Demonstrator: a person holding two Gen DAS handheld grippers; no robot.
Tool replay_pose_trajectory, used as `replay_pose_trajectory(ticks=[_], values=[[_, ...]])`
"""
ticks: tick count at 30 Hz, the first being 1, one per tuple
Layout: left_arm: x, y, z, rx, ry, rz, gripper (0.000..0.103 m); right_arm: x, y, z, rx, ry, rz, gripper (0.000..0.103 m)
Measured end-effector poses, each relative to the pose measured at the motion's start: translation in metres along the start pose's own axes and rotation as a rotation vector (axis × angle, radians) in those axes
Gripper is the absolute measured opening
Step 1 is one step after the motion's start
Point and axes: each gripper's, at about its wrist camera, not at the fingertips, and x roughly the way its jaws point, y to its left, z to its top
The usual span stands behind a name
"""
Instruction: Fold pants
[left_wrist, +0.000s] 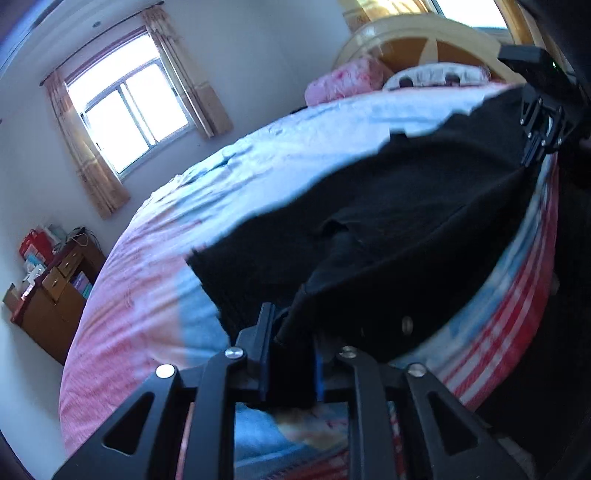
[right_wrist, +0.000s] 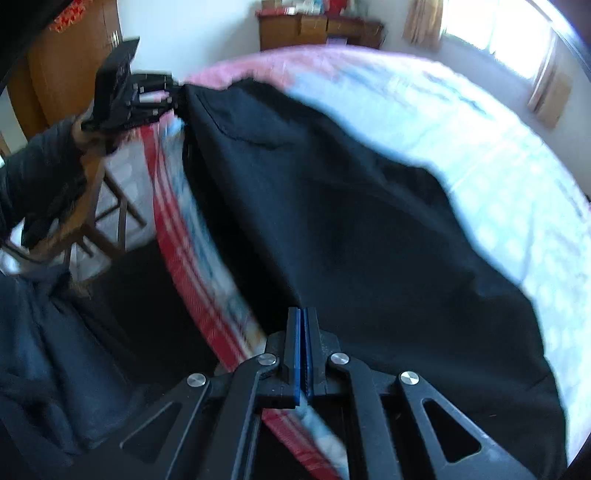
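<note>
Left wrist view: we see the left gripper (left_wrist: 291, 354) clamped on a bunched fold of the black pants (left_wrist: 406, 206), the cloth filling the gap between its blue pads. The pants run away from this gripper toward the upper right of the view, where the right gripper (left_wrist: 535, 151) pinches the far corner of the same edge. The long axis of the held edge therefore lies between the two grippers, roughly along the near side of the bed (left_wrist: 155, 288).

In the right wrist view we see the right gripper (right_wrist: 303, 332) with its blue pads pressed together at the hem of the pants (right_wrist: 351, 221); the cloth there is thin, and we judge it pinched rather than released. The left gripper (right_wrist: 173, 99) holds the opposite corner at upper left.

The pants lie spread over the pale sheet near the striped bed edge (right_wrist: 177, 236), with the body of the cloth extending away from both grippers across the mattress. Neither hand is nearer: each holds one end.

The pants look dark, soft and limp, with a metal button (left_wrist: 407, 325) near the left grip. We judge the next move to be a joint carry of this edge across the cloth.
</note>
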Motion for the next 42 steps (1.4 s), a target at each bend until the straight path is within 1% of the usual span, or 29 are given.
replay_pose_trajectory(ticks=[2, 4, 5, 6, 8, 10, 13, 17, 19, 20, 21, 23, 25, 26, 27, 28, 29, 30, 32, 36, 37, 38, 40, 42], values=[[-0.001, 0.001, -0.002, -0.042, -0.004, -0.014, 0.027, 0.017, 0.000, -0.002, 0.013, 0.037, 0.012, 0.001], [-0.007, 0.002, -0.003, -0.051, -0.008, -0.015, 0.031, 0.019, -0.001, -0.004, 0.021, 0.049, 0.018, 0.001], [-0.010, 0.003, -0.004, -0.053, -0.004, -0.011, 0.041, 0.019, -0.002, -0.003, 0.021, 0.055, 0.024, 0.002], [-0.011, 0.003, -0.005, -0.055, 0.001, -0.005, 0.060, 0.018, -0.002, -0.002, 0.015, 0.063, 0.031, 0.002], [-0.014, 0.003, -0.009, -0.052, 0.006, 0.048, 0.083, 0.021, -0.003, -0.001, -0.007, 0.081, 0.035, 0.002], [-0.015, 0.006, -0.014, -0.035, 0.022, 0.045, 0.085, 0.020, -0.005, -0.001, -0.007, 0.085, 0.045, 0.003], [-0.020, 0.010, -0.022, -0.012, 0.053, 0.070, 0.091, 0.016, -0.007, 0.005, -0.016, 0.092, 0.065, 0.003], [-0.024, 0.022, -0.034, -0.009, 0.099, 0.126, 0.091, -0.014, -0.029, 0.007, 0.018, 0.029, 0.092, 0.004], [-0.025, 0.034, -0.038, -0.061, 0.106, 0.144, 0.091, -0.026, -0.043, 0.009, 0.050, 0.007, 0.097, 0.005], [-0.028, 0.042, -0.039, -0.110, 0.101, 0.151, 0.091, -0.030, -0.047, 0.010, 0.060, -0.004, 0.096, 0.005], [-0.030, 0.045, -0.039, -0.138, 0.094, 0.151, 0.091, -0.034, -0.051, 0.012, 0.074, -0.023, 0.094, 0.006], [-0.037, 0.051, -0.034, -0.191, 0.062, 0.152, 0.091, -0.042, -0.061, 0.015, 0.115, -0.075, 0.088, 0.006], [-0.043, 0.051, -0.028, -0.219, 0.036, 0.150, 0.091, -0.046, -0.077, 0.020, 0.182, -0.114, 0.113, 0.008], [-0.047, 0.053, -0.023, -0.239, 0.021, 0.151, 0.091, -0.047, -0.087, 0.023, 0.218, -0.130, 0.126, 0.013], [-0.049, 0.055, -0.021, -0.251, 0.014, 0.154, 0.091, -0.047, -0.093, 0.029, 0.251, -0.145, 0.124, 0.034], [-0.053, 0.055, -0.016, -0.267, -0.001, 0.154, 0.092, -0.048, -0.104, 0.034, 0.288, -0.166, 0.122, 0.057], [-0.055, 0.054, -0.010, -0.277, -0.015, 0.152, 0.093, -0.049, -0.111, 0.037, 0.314, -0.184, 0.124, 0.063], [-0.056, 0.052, -0.002, -0.293, -0.031, 0.150, 0.095, -0.050, -0.121, 0.042, 0.348, -0.210, 0.128, 0.063], [-0.056, 0.042, 0.015, -0.306, -0.057, 0.138, 0.096, -0.043, -0.137, 0.055, 0.396, -0.209, 0.121, 0.063], [-0.056, 0.026, 0.044, -0.256, -0.100, 0.159, 0.097, -0.028, -0.153, 0.081, 0.432, -0.222, 0.159, 0.063], [-0.056, 0.026, 0.049, -0.251, -0.104, 0.161, 0.098, -0.022, -0.155, 0.088, 0.434, -0.219, 0.158, 0.060], [-0.058, 0.027, 0.051, -0.249, -0.109, 0.164, 0.101, -0.017, -0.159, 0.093, 0.444, -0.212, 0.156, 0.058], [-0.061, 0.036, 0.049, -0.254, -0.109, 0.182, 0.102, -0.005, -0.162, 0.101, 0.465, -0.200, 0.171, 0.056], [-0.059, 0.049, 0.042, -0.269, -0.072, 0.224, 0.102, 0.006, -0.167, 0.106, 0.486, -0.181, 0.197, 0.054]])
